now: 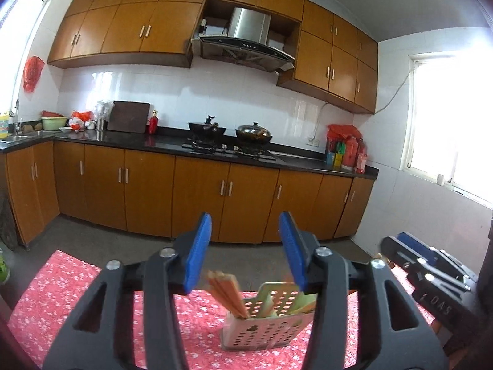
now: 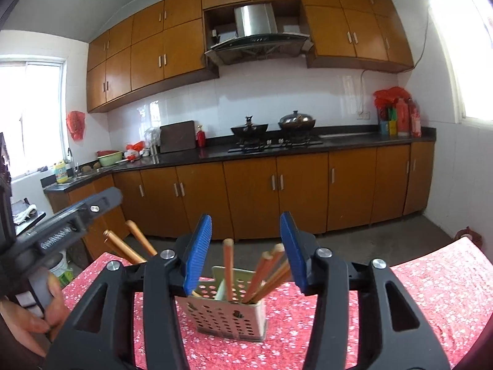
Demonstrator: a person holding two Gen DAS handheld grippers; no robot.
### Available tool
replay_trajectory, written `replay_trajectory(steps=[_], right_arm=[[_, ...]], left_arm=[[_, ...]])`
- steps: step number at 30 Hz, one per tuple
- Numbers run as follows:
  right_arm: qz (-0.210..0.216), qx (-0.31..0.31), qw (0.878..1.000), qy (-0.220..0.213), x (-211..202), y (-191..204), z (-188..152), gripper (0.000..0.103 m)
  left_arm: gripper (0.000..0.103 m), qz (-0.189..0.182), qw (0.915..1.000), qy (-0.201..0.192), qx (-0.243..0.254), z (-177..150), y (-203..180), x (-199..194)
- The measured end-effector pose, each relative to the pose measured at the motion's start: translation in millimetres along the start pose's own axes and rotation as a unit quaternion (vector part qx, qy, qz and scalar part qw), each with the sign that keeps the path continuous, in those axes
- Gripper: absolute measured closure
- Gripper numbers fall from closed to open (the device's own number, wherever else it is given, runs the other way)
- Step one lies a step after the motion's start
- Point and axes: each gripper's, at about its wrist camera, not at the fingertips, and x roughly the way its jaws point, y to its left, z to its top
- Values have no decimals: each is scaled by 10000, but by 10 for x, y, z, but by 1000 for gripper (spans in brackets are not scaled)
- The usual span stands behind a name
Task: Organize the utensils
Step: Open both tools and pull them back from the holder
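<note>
A perforated metal utensil holder (image 2: 228, 311) stands on the red flowered tablecloth (image 2: 431, 293), just beyond my right gripper (image 2: 246, 225). Several orange chopsticks (image 2: 228, 268) stand upright and leaning in it. Two wooden handles (image 2: 135, 240) slant out to the left, their lower ends hidden behind my finger. My right gripper is open, with nothing between its blue pads (image 2: 197, 252). In the left wrist view the same holder (image 1: 265, 323) sits low between the fingers, with chopsticks (image 1: 226, 293) leaning left. My left gripper (image 1: 245, 225) is open and holds nothing.
The right gripper's black body (image 1: 431, 265) is at the right edge of the left view. A hand (image 2: 37, 317) holds the left gripper's body (image 2: 77, 215) at the left of the right view. Wooden cabinets and a dark counter (image 2: 339, 141) with two pots line the far wall.
</note>
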Motion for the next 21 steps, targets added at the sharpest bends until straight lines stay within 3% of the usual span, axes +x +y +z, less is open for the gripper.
replay_trajectory(steps=[4,6,8,17,21], right_arm=[[-260,-13,9994,-208,-247,-43,20,25],[-367,-26,9990,-249,-331,-58,4,9],[-427,25,9988,-252,-424,-70,-35,2],[-693,114,9974,129,-607,-17,-312,2],[-836,102,9964,131,-723,29,-444,2]], left_arm=[[24,156,9999,-68,-1,-13,116,-288],[12,208,9998,-24,-12,-50,158,-394],[6,266,9996,64,-35,-130,211,-536],[4,840,9950,334,436,-532,171,-962],[4,817,9940,533,492,-698,163,-1099]])
